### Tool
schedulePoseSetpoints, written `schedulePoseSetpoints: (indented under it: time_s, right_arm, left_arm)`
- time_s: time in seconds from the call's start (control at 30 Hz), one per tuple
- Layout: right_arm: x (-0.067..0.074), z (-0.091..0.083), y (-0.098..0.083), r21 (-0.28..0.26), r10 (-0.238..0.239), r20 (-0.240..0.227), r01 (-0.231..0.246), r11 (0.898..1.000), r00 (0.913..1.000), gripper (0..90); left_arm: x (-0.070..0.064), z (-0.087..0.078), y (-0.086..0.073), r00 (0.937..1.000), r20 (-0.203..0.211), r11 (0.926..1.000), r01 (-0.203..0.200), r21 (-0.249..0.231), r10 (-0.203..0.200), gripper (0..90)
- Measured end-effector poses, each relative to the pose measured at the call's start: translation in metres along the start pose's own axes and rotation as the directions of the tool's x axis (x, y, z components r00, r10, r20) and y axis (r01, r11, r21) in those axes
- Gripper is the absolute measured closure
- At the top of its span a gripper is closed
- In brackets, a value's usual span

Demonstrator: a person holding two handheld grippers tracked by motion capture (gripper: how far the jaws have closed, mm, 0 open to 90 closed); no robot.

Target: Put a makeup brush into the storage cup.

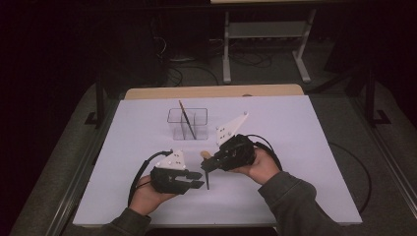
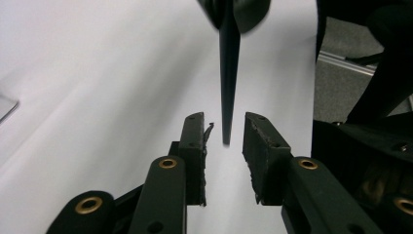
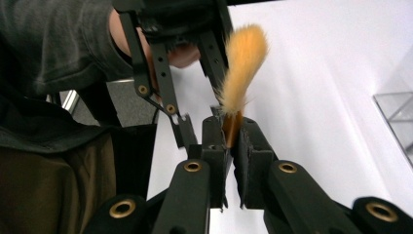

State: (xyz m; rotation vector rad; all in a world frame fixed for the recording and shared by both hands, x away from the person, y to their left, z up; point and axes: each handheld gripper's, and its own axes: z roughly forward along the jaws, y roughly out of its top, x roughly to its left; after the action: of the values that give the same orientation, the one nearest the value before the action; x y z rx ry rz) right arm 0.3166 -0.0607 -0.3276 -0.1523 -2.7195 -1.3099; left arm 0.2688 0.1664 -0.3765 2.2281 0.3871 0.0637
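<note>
A brush with orange bristles (image 3: 243,63) and a thin dark handle (image 2: 229,73) is clamped in my right gripper (image 3: 233,124), which is shut on it just below the bristles. In the high view the right gripper (image 1: 209,164) holds the brush (image 1: 207,177) nearly upright over the table's middle, handle tip down. My left gripper (image 2: 224,119) stands open with the handle's tip between its pads, a gap on each side. From above, the left gripper (image 1: 199,180) sits just left of the handle. The left gripper's fingers (image 3: 164,80) reach in beside the bristles.
A clear divided box (image 1: 187,124) stands beyond the grippers with another brush (image 1: 186,118) leaning in it. The white table sheet (image 1: 295,162) spreads right and left. A wooden edge (image 1: 211,91) bounds the far side, with a metal frame (image 1: 265,34) on the floor behind.
</note>
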Motion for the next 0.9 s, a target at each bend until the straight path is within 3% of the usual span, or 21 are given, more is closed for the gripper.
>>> schedulePoseSetpoints:
  time_s: [0.47,0.9]
  right_arm:
    - [-0.013,-0.007,0.002,0.06,0.013,0.047,-0.016,0.998,0.9988,82.5]
    - [-0.03,-0.011,-0.002,0.078,0.074,0.081,-0.08,0.994,0.994,82.5]
  left_arm:
    - [0.004,-0.014,-0.024,0.9971,-0.064,0.9989,0.042,0.02,-0.04,63.0]
    - [0.011,-0.024,-0.036,0.9909,-0.116,0.9972,0.072,0.023,-0.068,60.1]
